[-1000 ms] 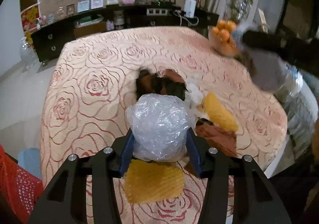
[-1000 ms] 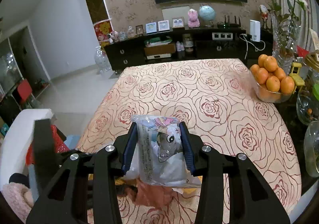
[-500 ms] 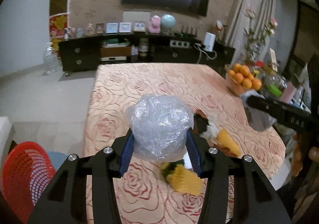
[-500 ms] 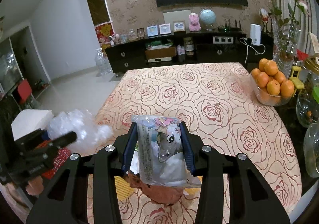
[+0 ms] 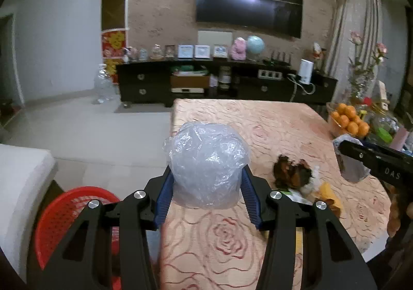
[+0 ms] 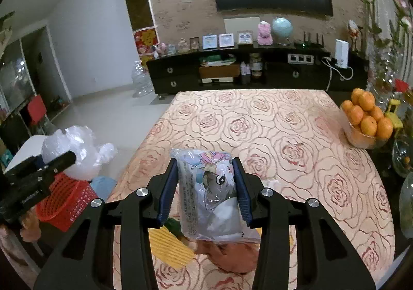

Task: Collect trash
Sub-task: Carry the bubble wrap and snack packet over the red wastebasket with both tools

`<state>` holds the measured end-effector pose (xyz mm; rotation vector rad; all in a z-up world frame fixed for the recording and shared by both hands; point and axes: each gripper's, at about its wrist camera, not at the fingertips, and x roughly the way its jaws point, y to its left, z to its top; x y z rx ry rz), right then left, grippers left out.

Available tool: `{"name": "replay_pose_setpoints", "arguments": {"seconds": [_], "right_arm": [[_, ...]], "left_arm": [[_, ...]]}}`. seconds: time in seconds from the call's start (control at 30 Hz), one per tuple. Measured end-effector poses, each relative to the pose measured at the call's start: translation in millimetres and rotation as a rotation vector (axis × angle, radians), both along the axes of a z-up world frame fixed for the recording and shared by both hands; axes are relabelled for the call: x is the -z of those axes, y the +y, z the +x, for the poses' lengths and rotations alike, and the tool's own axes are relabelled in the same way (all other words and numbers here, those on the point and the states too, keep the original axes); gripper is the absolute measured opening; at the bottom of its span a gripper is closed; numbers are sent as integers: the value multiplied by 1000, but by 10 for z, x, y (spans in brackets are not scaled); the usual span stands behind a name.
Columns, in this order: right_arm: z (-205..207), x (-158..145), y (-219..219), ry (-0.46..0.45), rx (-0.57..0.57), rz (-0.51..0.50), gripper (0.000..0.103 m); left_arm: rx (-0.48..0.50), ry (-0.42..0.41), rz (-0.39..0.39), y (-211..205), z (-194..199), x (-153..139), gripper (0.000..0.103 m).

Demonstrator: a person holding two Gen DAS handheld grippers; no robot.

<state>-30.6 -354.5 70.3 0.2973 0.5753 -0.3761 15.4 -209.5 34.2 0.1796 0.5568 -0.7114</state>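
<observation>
left gripper (image 5: 206, 186) clamped on crinkly clear plastic bag ball (image 5: 207, 164), right of red mesh basket (image 5: 64, 215) | right gripper (image 6: 205, 186) pinching glossy cartoon snack packet (image 6: 207, 191), long axis upright

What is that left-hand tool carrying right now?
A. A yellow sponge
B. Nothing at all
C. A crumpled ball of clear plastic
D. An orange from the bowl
C: in the left wrist view the left gripper has its blue fingers pressed on either side of a crumpled clear plastic ball, with the red basket low to the left.
</observation>
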Motion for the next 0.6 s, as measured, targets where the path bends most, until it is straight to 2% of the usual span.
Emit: {"name": "replay_pose_setpoints", "arguments": {"seconds": [0.2,0.4,0.6], "right_arm": [[168,-46,172,-17,-33,-12,41],[369,-82,397,-19,-77,-43,41],[578,-181,588,-24,-116,-67,41]], "left_arm": [[-110,-44,19,377,73,-118,47],[-259,-116,65,841,147,-213,47],[-355,-93,28,1226,351,-197,47]]}}
